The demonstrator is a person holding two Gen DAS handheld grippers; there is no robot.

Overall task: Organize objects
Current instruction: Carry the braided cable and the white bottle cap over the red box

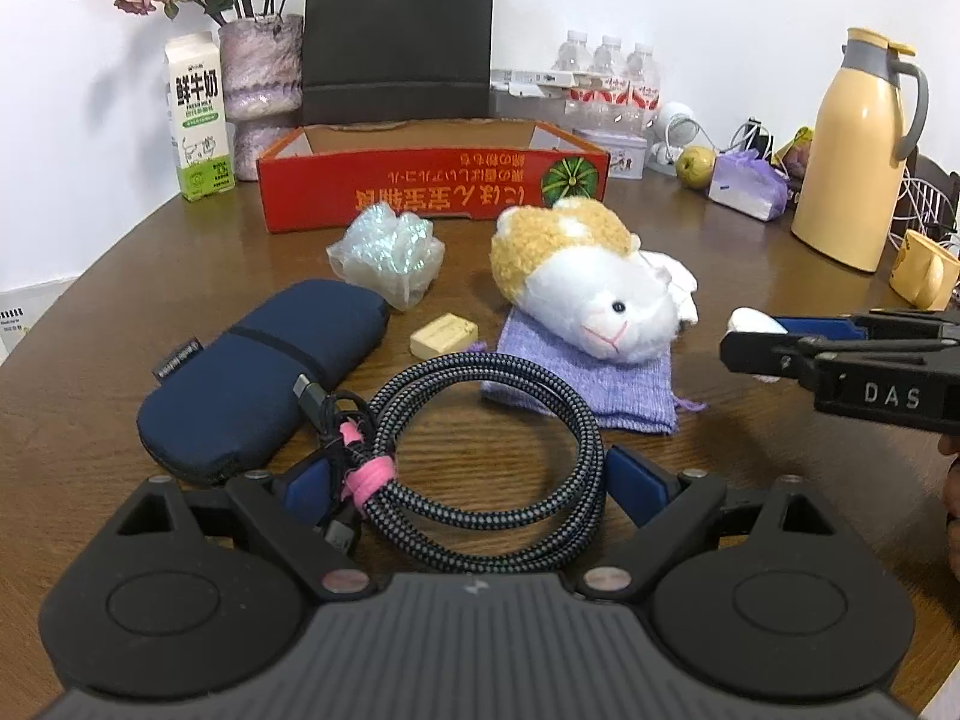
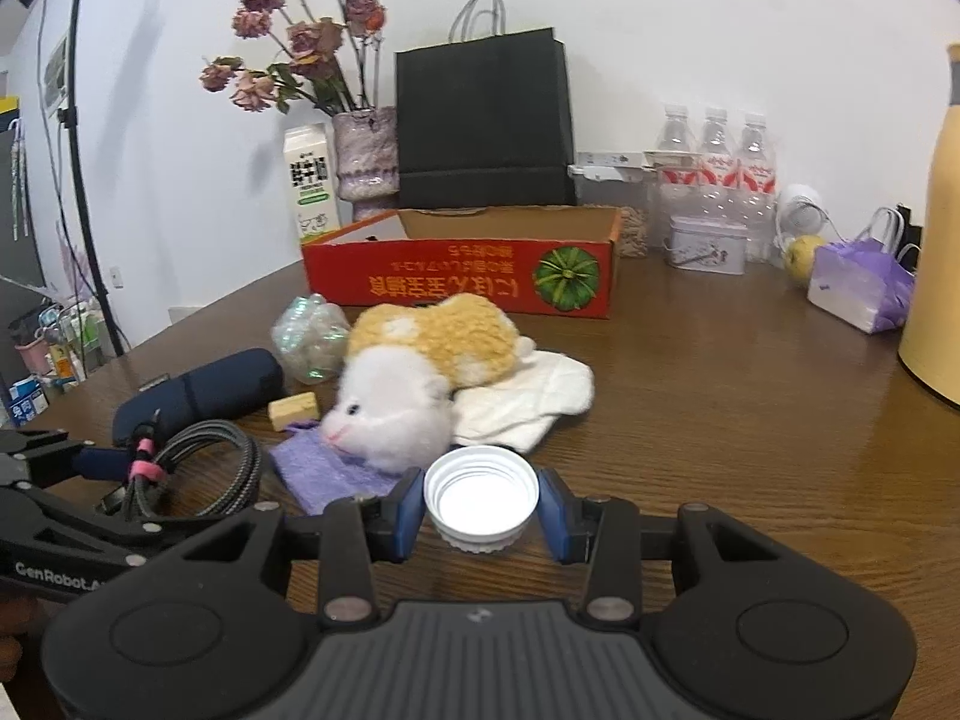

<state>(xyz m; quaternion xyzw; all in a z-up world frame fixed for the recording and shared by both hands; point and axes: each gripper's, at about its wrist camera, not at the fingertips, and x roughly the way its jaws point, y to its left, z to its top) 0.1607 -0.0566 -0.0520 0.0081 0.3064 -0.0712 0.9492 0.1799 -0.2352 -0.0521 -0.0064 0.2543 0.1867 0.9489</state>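
A coiled braided cable (image 1: 480, 456) with a pink tie lies between the blue pads of my left gripper (image 1: 471, 480), which touch it on both sides with the jaws wide. My right gripper (image 2: 480, 510) is shut on a white bottle cap (image 2: 480, 495) just above the wooden table (image 2: 720, 420). In the left wrist view it (image 1: 753, 342) comes in from the right. Ahead lie a plush hamster (image 1: 582, 282) on a purple knit pouch (image 1: 600, 390), a navy case (image 1: 258, 372), a small cream block (image 1: 444, 336), a crumpled clear wrap (image 1: 390, 252) and a white cloth (image 2: 528, 402). Behind them stands an open red box (image 1: 432, 180).
Along the back wall stand a milk carton (image 1: 198, 120), a vase of dried flowers (image 1: 258, 78), a black paper bag (image 1: 396, 36) and water bottles (image 1: 612, 78). At the right are a yellow thermos jug (image 1: 858, 156), a tin (image 2: 708, 243), an apple (image 1: 696, 165) and a purple bag (image 1: 747, 186).
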